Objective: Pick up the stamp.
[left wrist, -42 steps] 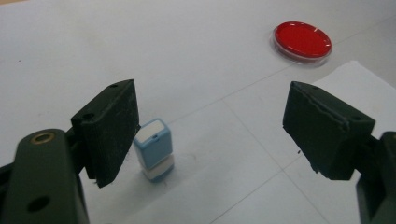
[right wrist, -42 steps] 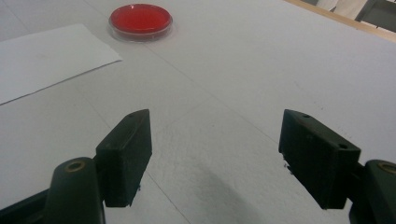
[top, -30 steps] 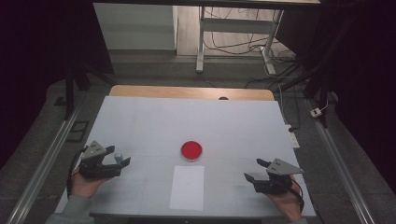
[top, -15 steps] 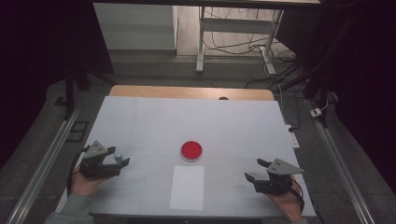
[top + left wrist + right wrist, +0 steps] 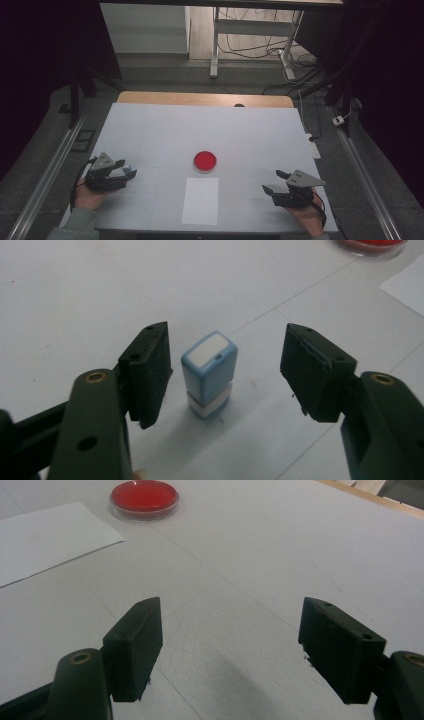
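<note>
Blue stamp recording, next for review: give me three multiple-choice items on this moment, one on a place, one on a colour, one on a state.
1. Where does the blue stamp stand?
A. On the white sheet
B. Between the left gripper's jaws
C. In the round dish

2. What colour fills the round dish?
A. Red
B. Green
C. Yellow

3. How does the right gripper stand?
A. Shut on the stamp
B. Shut on the sheet
C. Open over bare table

Key: 1 B, the left gripper view shows the stamp upright between both jaws, gaps either side. 2 A, it is red in the high view. 3 C, its jaws stand wide with nothing between them.
</note>
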The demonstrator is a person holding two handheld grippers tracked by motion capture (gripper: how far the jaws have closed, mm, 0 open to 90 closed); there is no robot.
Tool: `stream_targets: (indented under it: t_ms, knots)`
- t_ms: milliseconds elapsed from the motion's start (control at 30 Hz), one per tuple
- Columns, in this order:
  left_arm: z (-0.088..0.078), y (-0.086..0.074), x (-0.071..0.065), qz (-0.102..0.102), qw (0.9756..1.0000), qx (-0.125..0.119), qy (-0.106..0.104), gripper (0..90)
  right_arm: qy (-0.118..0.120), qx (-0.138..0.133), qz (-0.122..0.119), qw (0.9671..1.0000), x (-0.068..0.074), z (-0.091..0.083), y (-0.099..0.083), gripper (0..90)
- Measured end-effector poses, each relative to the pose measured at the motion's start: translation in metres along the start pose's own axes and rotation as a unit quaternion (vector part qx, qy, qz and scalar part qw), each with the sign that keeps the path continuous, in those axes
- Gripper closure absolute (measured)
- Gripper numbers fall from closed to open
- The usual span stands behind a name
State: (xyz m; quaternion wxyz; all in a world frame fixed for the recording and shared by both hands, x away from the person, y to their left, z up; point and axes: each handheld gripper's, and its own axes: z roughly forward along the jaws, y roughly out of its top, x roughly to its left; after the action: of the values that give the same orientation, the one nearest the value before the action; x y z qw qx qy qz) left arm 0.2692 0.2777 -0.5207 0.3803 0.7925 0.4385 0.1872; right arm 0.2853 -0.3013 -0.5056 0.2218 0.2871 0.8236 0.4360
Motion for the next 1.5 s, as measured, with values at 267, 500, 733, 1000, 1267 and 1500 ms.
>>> stream_targets:
  t_ms: [267,500,733,1000,1267,1500]
  knots:
    - [0.0052,-0.0005,0.0003,0.018,0.9998,0.006,-0.001,44.9,0.001,0.003,0.0,1.0,0.0004,0.0002,-0.0001,25.7]
    - [0.0061,-0.0016,0.0017,0.025,0.9996,0.007,0.006,54.4,-0.001,0.005,-0.001,1.0,0.0008,0.0004,-0.0001,25.7]
    - [0.005,-0.0029,0.0021,0.027,0.9995,0.004,0.017,63.8,0.002,0.006,-0.001,1.0,0.0005,0.0005,-0.0001,25.7]
    - [0.0042,-0.0034,0.0022,0.028,0.9995,0.005,0.012,65.6,0.001,0.005,-0.001,1.0,0.0006,0.0005,0.0,25.7]
    - [0.0035,-0.0027,0.0021,0.012,0.9999,0.007,0.01,66.1,0.0,0.008,-0.002,1.0,0.0004,0.001,0.0,25.8]
    - [0.0003,-0.0019,0.0042,-0.012,0.9999,-0.005,0.01,66.3,-0.001,0.007,-0.002,1.0,0.0007,0.0007,0.0002,25.8]
